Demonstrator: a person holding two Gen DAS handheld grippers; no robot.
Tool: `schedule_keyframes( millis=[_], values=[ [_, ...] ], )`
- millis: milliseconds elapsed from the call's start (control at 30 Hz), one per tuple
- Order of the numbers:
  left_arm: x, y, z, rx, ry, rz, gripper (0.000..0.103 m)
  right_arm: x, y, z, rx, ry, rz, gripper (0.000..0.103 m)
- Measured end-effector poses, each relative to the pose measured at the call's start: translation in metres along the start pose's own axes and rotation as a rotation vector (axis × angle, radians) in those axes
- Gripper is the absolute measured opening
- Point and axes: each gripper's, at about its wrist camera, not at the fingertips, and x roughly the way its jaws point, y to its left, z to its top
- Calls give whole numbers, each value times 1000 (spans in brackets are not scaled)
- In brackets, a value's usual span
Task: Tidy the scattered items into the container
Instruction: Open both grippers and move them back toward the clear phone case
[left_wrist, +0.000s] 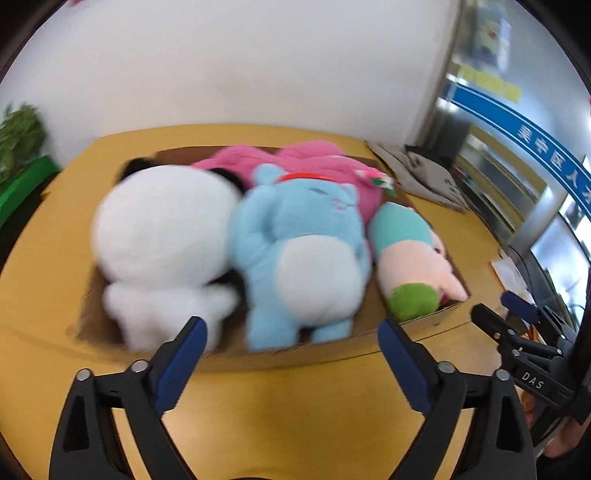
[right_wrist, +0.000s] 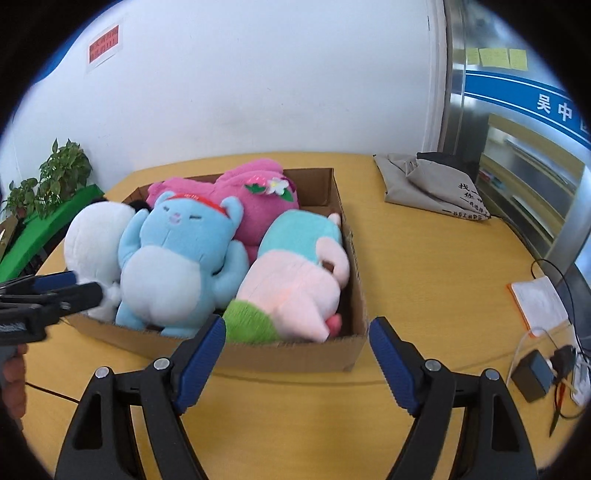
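The yellow tabletop (right_wrist: 424, 258) carries an open cardboard box (right_wrist: 295, 354) packed with four plush toys. The white plush (right_wrist: 94, 236) lies at the box's left end, the blue plush (right_wrist: 177, 254) beside it, the pink plush (right_wrist: 255, 199) behind them, and the teal-and-pink plush (right_wrist: 299, 273) at the right end. A grey folded bag (right_wrist: 428, 188) rests well apart, near the wall. The left claw (left_wrist: 291, 354) and right claw (right_wrist: 295, 350) both hang released before the box's near wall, nothing between their blue pads.
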Motion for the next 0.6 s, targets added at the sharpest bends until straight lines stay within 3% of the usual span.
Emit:
schedule_keyframes(
  millis=[167,333,600],
  values=[
    [-27,32,-32,-34,-25,72,102,-18,25,-13,-55,-8,-29,80],
    [-40,36,-55,-26,-12,48,102,-41,46,-19,-75,-39,-13,80],
    [-56,31,-66,-43,-12,4,102,-63,62,-26,-108,-53,-33,80]
  ],
)
